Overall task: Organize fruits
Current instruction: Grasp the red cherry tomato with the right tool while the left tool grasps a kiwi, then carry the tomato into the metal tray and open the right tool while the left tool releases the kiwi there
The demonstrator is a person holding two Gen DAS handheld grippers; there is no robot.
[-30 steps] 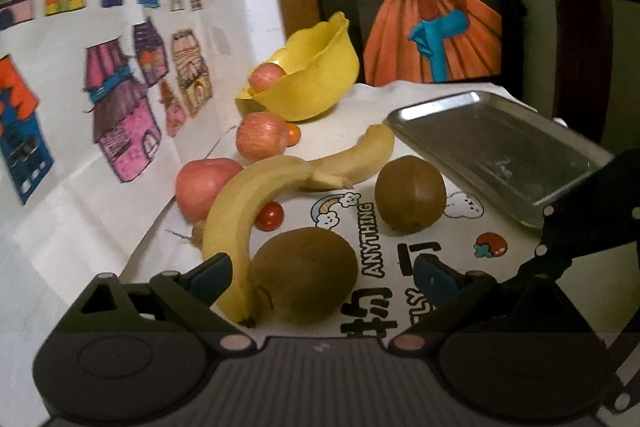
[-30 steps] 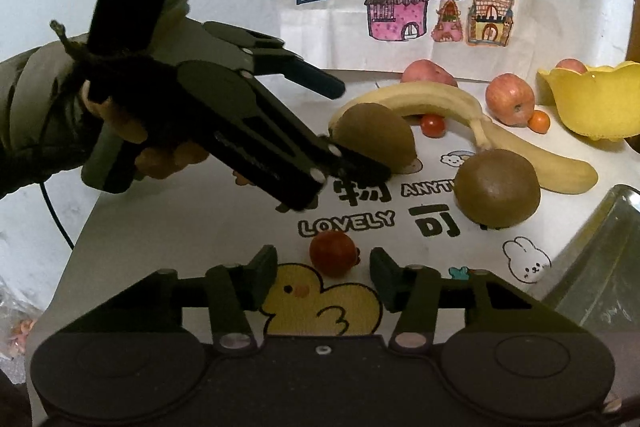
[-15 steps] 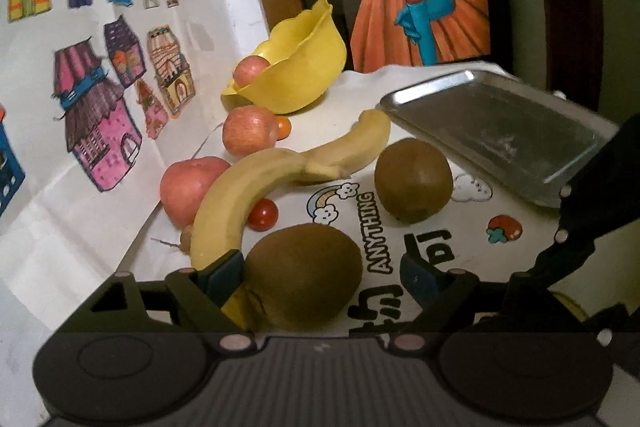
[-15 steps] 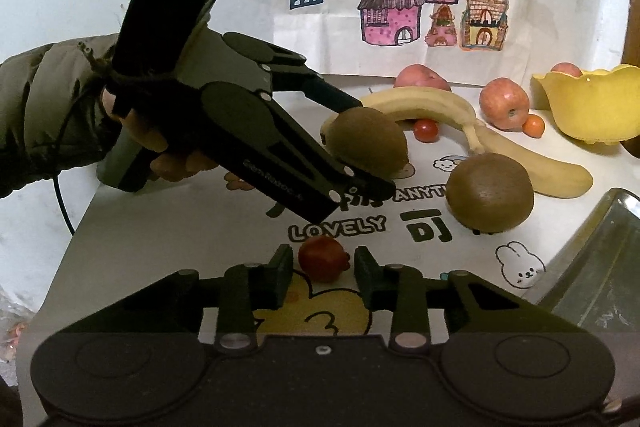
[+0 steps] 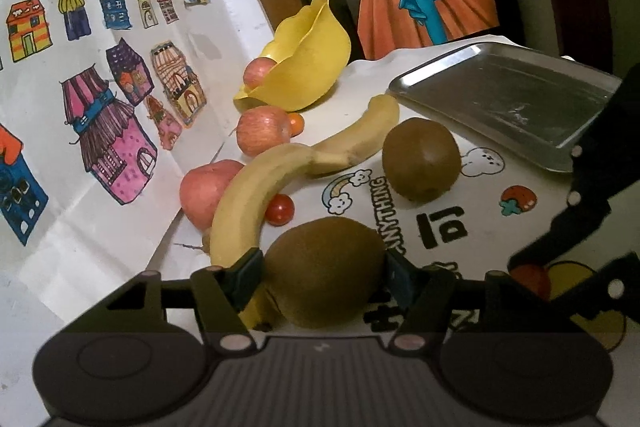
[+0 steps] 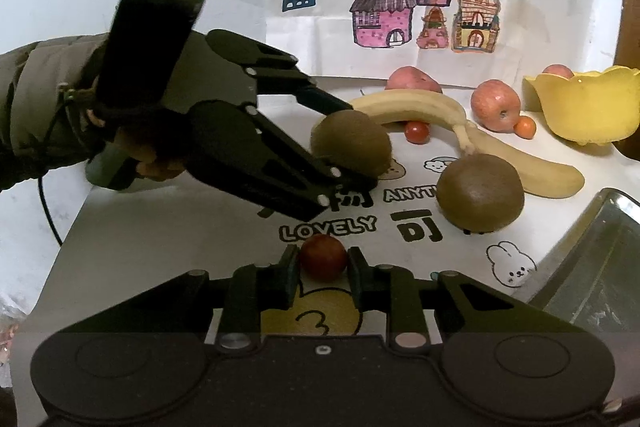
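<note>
Fruits lie scattered on a table covered with a printed cloth (image 5: 472, 187). In the left wrist view, the near kiwi (image 5: 324, 271) sits between the left gripper (image 5: 324, 277) fingers, both pads touching its sides; half a second ago the right pad stood clear of it, so the jaws have closed onto the fruit. The kiwi rests on the cloth, against the stem end of the two bananas (image 5: 280, 179). Beyond lie a cherry tomato (image 5: 279, 209), two apples (image 5: 262, 135), a second kiwi (image 5: 420, 161), a yellow bowl (image 5: 308, 67) holding another apple, and a bare metal tray (image 5: 500, 99) to the right.

In the right wrist view, the right gripper (image 6: 323, 265) has its fingers pressed against both sides of a small red tomato (image 6: 323, 257), which rests on the cloth above a printed duck (image 6: 320, 311). A moment earlier there were gaps beside the tomato; these are gone. The left gripper, held by a hand (image 6: 152, 163) in a dark sleeve, clasps the near kiwi (image 6: 352, 143). The second kiwi (image 6: 480, 193) sits apart to the right, near the tray's corner (image 6: 600, 267).
</note>
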